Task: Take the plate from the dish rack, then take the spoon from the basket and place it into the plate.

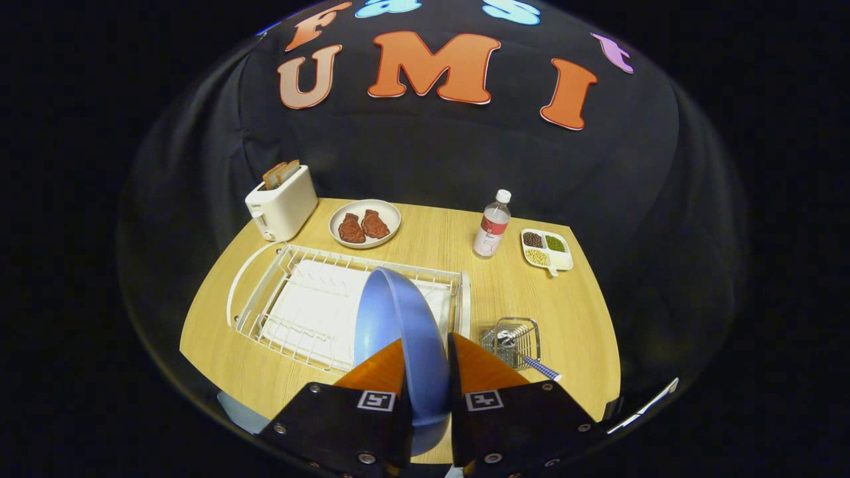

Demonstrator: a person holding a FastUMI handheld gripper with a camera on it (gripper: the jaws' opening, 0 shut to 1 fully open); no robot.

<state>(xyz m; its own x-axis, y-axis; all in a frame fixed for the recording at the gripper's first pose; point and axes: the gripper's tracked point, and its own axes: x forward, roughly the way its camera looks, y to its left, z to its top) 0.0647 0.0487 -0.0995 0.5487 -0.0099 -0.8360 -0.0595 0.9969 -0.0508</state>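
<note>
The blue plate (398, 332) is clamped on edge between both fingers of the hand-held gripper (426, 358), above the dish rack (292, 302); the spoon (524, 352) lies in the basket (524, 332).

plate (398, 318): smooth plastic | dish rack (279, 299): coated wire | table (431, 242): matt wood grain

Blue plate (398, 332), clamped on edge betw. gripper (427, 358) fingers, blocks view ahead over dish rack (299, 312). Bare table (505, 292) betw. rack & wire basket (514, 340); bottle (492, 224) beyond.
</note>
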